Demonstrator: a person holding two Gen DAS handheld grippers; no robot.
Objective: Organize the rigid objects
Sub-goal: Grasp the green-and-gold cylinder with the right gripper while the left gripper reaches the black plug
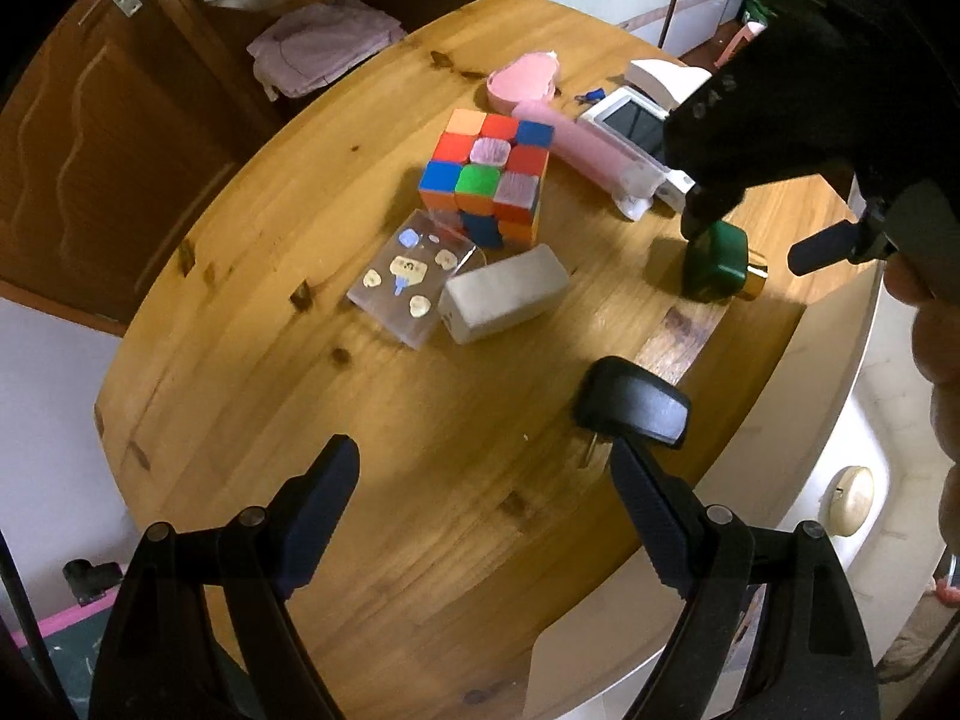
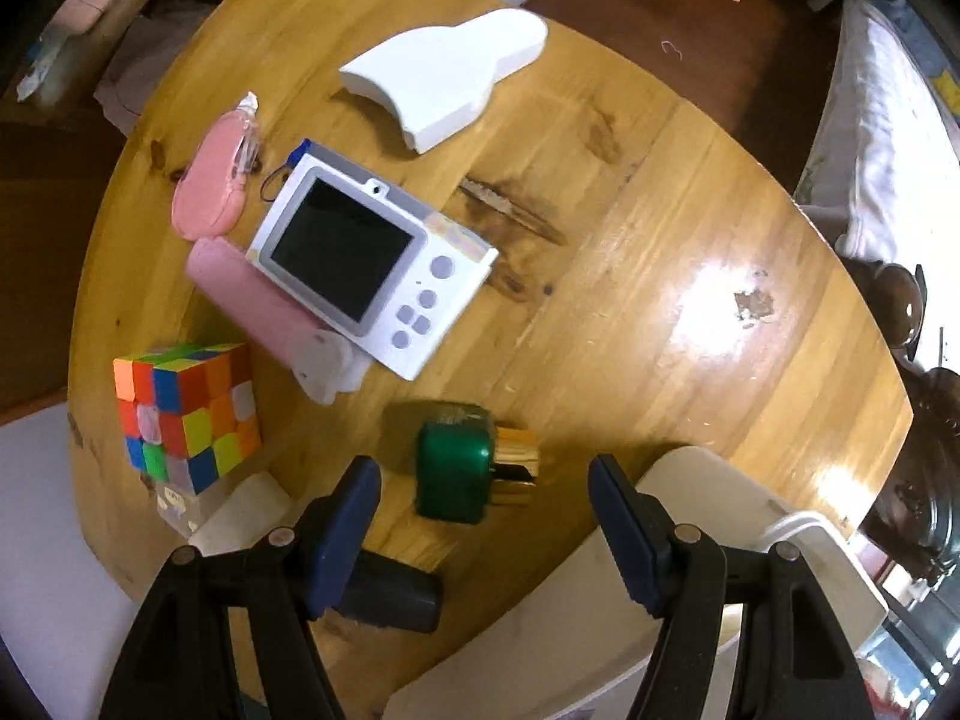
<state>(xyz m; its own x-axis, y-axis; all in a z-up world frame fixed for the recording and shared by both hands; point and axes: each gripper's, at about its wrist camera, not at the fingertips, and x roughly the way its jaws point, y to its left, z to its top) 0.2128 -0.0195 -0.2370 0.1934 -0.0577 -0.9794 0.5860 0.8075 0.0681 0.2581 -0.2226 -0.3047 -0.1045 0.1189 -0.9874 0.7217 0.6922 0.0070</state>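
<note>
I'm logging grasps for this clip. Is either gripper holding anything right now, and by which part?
Nothing is held. The left gripper and the right gripper are both open with empty jaws; the right one hangs over the green bottle, which lies on the table.

**No legible text in either view**

No word, brand name or number can be read in the two wrist views. Embossed characters are seen on the black body of the right gripper (image 1: 714, 99) in the left wrist view, but they are too blurred to be made out. Small printed stickers are carried by the clear case (image 1: 411, 276) beside the puzzle cube (image 1: 486, 177) near the middle of the table (image 1: 252, 396); only cartoon shapes are shown, no lettering. The buttons of the white camera (image 2: 372, 267) are left unmarked as far as can be told.
</note>
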